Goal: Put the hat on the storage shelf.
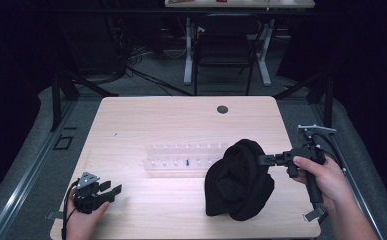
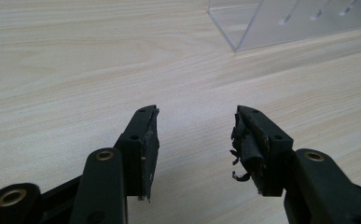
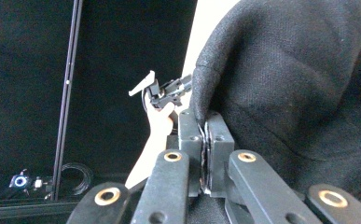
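A bunched black cloth (image 1: 238,180) stands on the light wooden table (image 1: 146,120) at the front right. My right gripper (image 1: 260,160) is shut on its upper right edge, lifting it; in the right gripper view the jaws pinch a fold of the black cloth (image 3: 290,84) at my right gripper (image 3: 205,122). My left gripper (image 1: 112,191) rests at the table's front left, held by a hand, open with nothing between its fingers. In the left gripper view my left gripper (image 2: 197,122) hovers over bare wood, its right pad (image 2: 246,149) frayed.
A clear plastic rack (image 1: 183,157) with small pegs lies in the table's middle, just left of the cloth; its corner (image 2: 248,28) is ahead of the left gripper. A round grommet (image 1: 222,109) sits near the far edge. A chair (image 1: 226,45) and another table stand beyond.
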Demonstrator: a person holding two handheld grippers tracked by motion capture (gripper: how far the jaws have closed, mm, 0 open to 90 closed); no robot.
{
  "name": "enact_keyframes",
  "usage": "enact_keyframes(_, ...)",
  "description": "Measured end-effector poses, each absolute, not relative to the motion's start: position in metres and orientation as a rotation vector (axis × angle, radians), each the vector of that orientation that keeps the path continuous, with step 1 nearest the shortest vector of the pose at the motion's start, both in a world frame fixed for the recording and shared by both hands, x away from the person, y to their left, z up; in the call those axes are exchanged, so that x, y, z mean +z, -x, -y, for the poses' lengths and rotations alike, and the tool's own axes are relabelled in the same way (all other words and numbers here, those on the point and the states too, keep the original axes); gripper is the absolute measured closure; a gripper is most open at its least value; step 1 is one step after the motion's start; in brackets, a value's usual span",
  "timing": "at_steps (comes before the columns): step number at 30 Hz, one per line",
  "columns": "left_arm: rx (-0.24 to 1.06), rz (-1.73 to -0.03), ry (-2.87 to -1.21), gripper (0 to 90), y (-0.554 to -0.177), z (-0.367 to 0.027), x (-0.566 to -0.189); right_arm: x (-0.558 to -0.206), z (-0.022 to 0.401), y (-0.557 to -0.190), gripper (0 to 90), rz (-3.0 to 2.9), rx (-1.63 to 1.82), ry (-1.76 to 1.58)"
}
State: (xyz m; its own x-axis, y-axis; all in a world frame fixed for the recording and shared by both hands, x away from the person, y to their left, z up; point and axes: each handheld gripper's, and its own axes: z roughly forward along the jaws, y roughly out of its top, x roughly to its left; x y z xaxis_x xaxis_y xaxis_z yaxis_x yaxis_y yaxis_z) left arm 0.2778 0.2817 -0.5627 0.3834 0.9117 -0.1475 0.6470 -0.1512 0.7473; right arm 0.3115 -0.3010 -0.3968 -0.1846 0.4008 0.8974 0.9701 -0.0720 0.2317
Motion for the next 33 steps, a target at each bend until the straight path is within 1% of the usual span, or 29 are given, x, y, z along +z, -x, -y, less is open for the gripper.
enact_keyframes(21, 0.441, -1.346, -1.883, 49.8, -0.278, -0.282, -0.563, -0.361, 0.298, -0.319, 88.3, 1.621, -1.328, 1.459)
enact_keyframes(33, 0.443, -1.346, -1.884, 49.8, -0.278, -0.282, -0.563, -0.344, 0.287, -0.329, 88.2, 1.635, -1.365, 1.428)
